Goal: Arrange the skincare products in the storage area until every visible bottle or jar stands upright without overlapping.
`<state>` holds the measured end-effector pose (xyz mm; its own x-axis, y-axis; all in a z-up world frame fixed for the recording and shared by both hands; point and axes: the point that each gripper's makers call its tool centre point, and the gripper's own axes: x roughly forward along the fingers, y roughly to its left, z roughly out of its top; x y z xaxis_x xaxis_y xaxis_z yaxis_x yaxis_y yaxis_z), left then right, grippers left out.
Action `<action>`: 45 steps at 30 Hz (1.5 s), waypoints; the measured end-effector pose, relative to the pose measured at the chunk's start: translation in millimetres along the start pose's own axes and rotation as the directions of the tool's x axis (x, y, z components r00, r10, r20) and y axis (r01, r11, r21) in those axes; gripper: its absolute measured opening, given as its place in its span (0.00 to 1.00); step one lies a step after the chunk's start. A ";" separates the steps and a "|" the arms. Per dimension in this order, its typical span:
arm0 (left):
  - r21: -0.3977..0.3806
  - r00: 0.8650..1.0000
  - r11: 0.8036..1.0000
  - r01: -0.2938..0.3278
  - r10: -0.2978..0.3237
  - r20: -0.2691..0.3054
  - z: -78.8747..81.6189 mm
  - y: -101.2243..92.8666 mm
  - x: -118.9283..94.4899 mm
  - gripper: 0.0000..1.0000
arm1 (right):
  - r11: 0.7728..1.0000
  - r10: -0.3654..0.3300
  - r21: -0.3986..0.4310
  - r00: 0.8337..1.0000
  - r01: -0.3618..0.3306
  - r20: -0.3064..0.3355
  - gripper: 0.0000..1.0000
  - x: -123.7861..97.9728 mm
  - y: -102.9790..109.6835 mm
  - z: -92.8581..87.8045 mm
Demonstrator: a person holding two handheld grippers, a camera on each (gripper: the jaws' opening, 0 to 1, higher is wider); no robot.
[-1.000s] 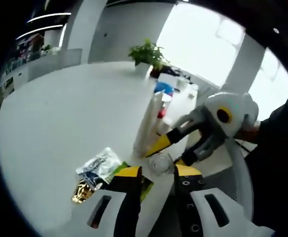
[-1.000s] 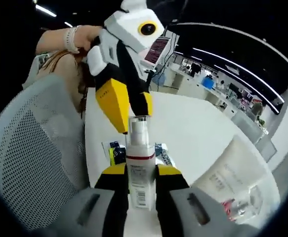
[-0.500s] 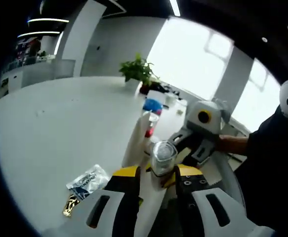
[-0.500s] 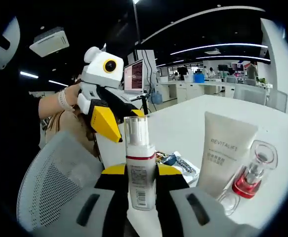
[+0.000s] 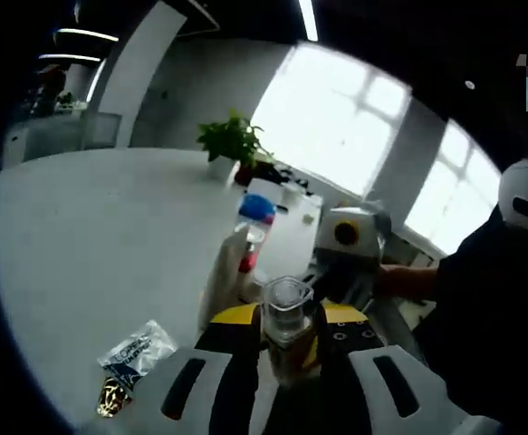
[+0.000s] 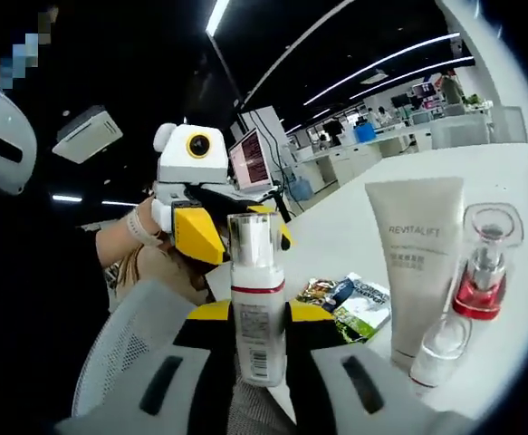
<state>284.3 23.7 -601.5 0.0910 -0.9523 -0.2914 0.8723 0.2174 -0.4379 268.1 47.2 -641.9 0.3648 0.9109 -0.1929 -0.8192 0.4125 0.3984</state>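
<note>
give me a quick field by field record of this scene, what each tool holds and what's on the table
left tool: shut on a clear-capped bottle with amber contents
right tool: shut on a white pump bottle with a red band, held upright
table: white, round edge
standing on table: white tube marked REVITALIFT, cap down; red-collared bottle beside it
lying flat: sachets next to the tube
background: potted plant at the table's far side, bright windows
still to do: both held bottles not yet set down
</note>
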 end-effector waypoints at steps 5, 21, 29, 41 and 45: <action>-0.011 1.000 1.000 0.017 -0.017 -0.005 0.8 -2.6 4.2 0.19 | 1.000 0.022 0.020 1.000 -0.022 0.010 0.19 -0.3 5.6 0.7; -0.019 1.000 1.000 0.020 -0.020 -0.024 -0.2 -7.3 14.4 0.18 | 0.995 0.042 0.085 0.999 -0.043 0.016 0.22 -9.2 3.8 -2.0; -0.018 0.998 0.999 -0.034 0.033 -0.048 -4.4 0.1 14.9 0.17 | 0.998 -0.066 -0.021 0.997 0.065 -0.032 0.26 -18.8 -7.0 -7.2; -0.037 0.976 0.976 -0.216 0.215 -0.024 0.0 17.9 14.4 0.17 | 0.977 -0.207 -0.069 0.975 0.202 -0.077 0.27 -21.3 -18.6 -11.2; -0.016 0.958 0.958 -0.288 0.288 -0.014 -0.5 24.4 12.9 0.17 | 0.963 -0.261 -0.093 0.963 0.254 -0.063 0.27 -17.9 -21.1 -5.6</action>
<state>306.5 16.8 -616.4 0.3313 -0.8465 -0.4168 0.8015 0.4855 -0.3490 276.4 22.2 -651.9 0.5371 0.7692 -0.3463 -0.7370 0.6276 0.2509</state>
